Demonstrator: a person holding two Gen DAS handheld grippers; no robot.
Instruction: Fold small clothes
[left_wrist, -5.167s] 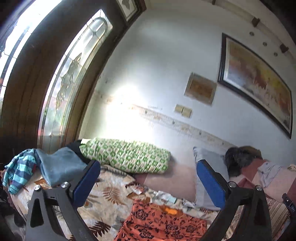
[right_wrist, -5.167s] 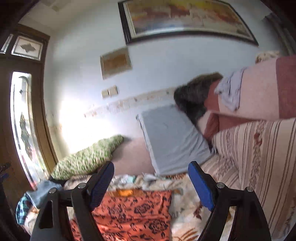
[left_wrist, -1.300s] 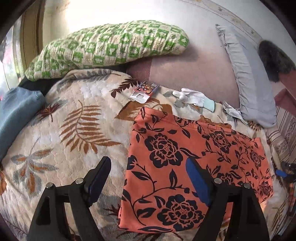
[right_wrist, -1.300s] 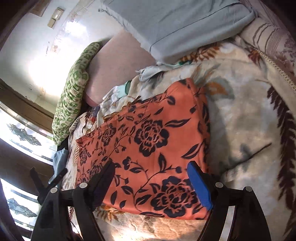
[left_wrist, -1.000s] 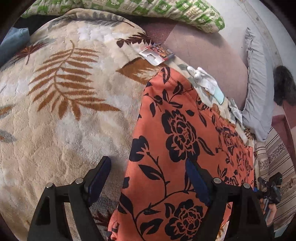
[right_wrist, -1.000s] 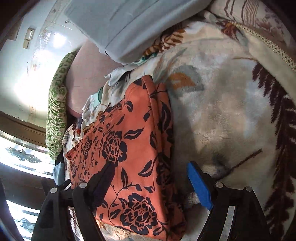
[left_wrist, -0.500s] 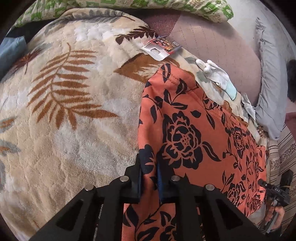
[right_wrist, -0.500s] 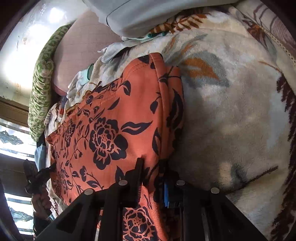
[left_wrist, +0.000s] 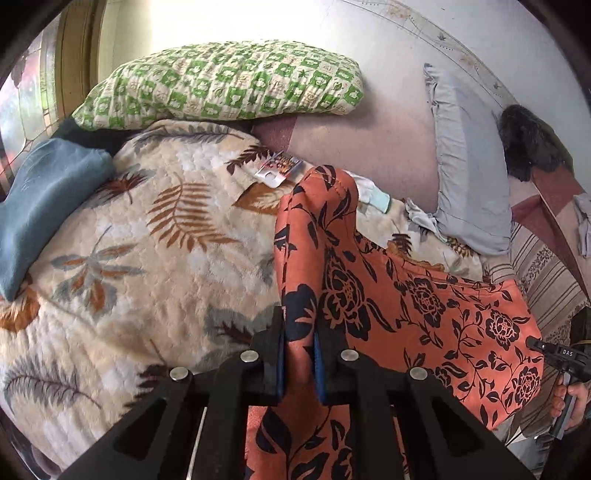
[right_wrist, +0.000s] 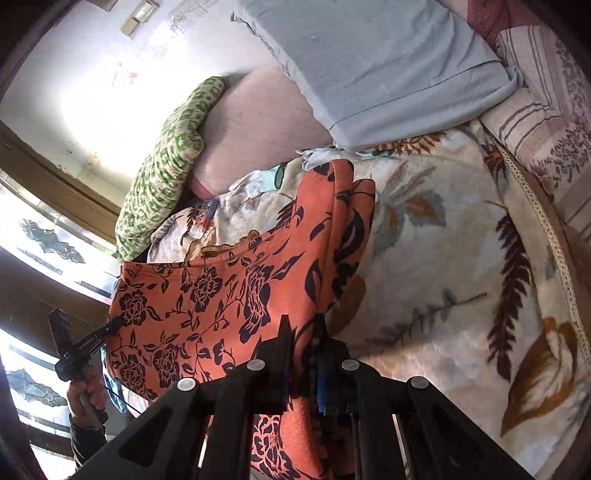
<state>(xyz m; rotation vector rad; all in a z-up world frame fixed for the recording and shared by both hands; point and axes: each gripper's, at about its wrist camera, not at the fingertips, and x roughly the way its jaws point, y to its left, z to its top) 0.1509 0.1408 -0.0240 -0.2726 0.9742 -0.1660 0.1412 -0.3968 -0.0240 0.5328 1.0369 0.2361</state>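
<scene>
The first fold is in hand. The orange floral cloth (left_wrist: 388, 295) is pinched at its two near corners: the left gripper (left_wrist: 298, 354) is clamped on one corner, the right gripper (right_wrist: 301, 363) on the other. The jaws of both have just been closing, and in each wrist view cloth is seen squeezed between the blue pads. The near edge is held up off the leaf-patterned blanket (left_wrist: 129, 258), stretched between the two grippers, while the far edge is left lying on the blanket towards the head of the bed, near the grey pillow (left_wrist: 465, 166) and the green checked pillow (left_wrist: 229, 81).

The next move is judged to call for both corners to be carried forward together, level with each other, and laid on the far corners so that the edges meet. The two grips should be released only once the cloth lies flat; an uneven carry could skew the fold.

The cloth is seen as thin and limp, orange with black roses and vines, with a stitched hem. It sags in a shallow curve between the grippers and is creased into a ridge at each pinched corner.
</scene>
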